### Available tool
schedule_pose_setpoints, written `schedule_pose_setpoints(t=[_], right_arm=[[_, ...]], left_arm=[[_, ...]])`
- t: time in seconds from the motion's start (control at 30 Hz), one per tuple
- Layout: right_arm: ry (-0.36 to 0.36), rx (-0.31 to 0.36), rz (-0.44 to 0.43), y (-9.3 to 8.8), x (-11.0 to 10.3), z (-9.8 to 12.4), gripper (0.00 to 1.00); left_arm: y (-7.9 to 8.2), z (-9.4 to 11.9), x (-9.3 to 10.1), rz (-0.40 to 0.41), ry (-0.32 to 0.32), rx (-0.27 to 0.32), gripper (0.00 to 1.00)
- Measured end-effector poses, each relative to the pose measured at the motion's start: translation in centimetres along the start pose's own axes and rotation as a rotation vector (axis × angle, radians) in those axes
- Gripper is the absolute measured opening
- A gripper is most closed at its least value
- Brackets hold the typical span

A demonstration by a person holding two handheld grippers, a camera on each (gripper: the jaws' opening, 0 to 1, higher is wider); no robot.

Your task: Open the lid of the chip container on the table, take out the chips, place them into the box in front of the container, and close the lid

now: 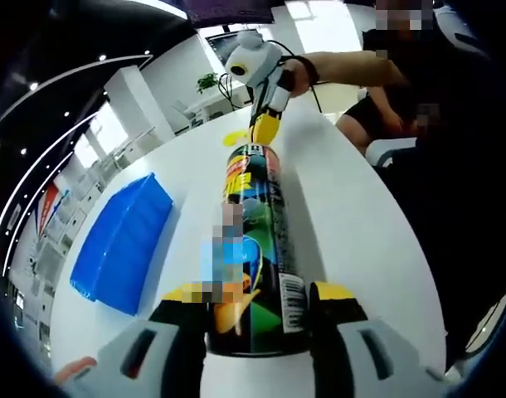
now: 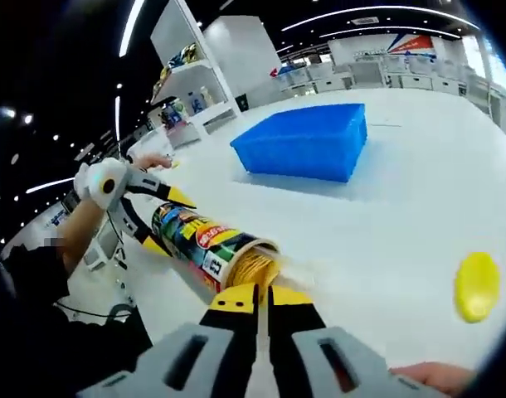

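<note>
The chip can (image 1: 255, 240) lies tilted between the jaws of my left gripper (image 1: 257, 300), which is shut on its lower body. Its open mouth (image 2: 251, 264) shows stacked yellow chips (image 2: 258, 267) inside. My right gripper (image 2: 262, 292) has its jaws pressed together right at that mouth; I cannot tell whether a chip is pinched. From the left gripper view, the right gripper (image 1: 264, 131) sits at the can's far end. The yellow lid (image 2: 475, 286) lies loose on the white table (image 2: 402, 215), also seen as the lid (image 1: 233, 138). The left gripper (image 2: 166, 222) clasps the can's base.
A blue box (image 2: 307, 141) stands on the table beyond the can, and the same box (image 1: 120, 245) lies to the left in the left gripper view. A seated person (image 1: 402, 91) is at the table's far right edge. Shelves and desks stand further off.
</note>
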State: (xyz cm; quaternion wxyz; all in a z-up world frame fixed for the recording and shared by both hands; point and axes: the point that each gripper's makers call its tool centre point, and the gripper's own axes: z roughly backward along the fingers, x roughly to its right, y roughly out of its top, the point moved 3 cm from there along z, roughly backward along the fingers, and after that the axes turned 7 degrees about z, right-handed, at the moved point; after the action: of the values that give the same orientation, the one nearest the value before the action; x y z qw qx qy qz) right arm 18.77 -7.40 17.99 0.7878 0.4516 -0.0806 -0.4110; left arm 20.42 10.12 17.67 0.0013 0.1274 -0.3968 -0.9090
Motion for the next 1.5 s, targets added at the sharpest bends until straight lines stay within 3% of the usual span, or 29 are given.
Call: schedule_pose_setpoints(t=[0.3, 0.97, 1.5], right_arm=[[-0.06, -0.028, 0.087, 0.7, 2.0, -1.1, 0.03], [-0.054, 0.031, 0.028, 1.7, 4.0, 0.9, 0.01], [-0.071, 0.063, 0.047, 2.2, 3.8, 2.5, 0.01]], left_arm=[[-0.2, -0.1, -0.3, -0.007, 0.004, -0.001, 0.5], [-0.7, -0.2, -1.0, -0.031, 0.016, -0.016, 0.51], [-0.7, -0.3, -1.1, -0.041, 0.025, -0.026, 0.51]])
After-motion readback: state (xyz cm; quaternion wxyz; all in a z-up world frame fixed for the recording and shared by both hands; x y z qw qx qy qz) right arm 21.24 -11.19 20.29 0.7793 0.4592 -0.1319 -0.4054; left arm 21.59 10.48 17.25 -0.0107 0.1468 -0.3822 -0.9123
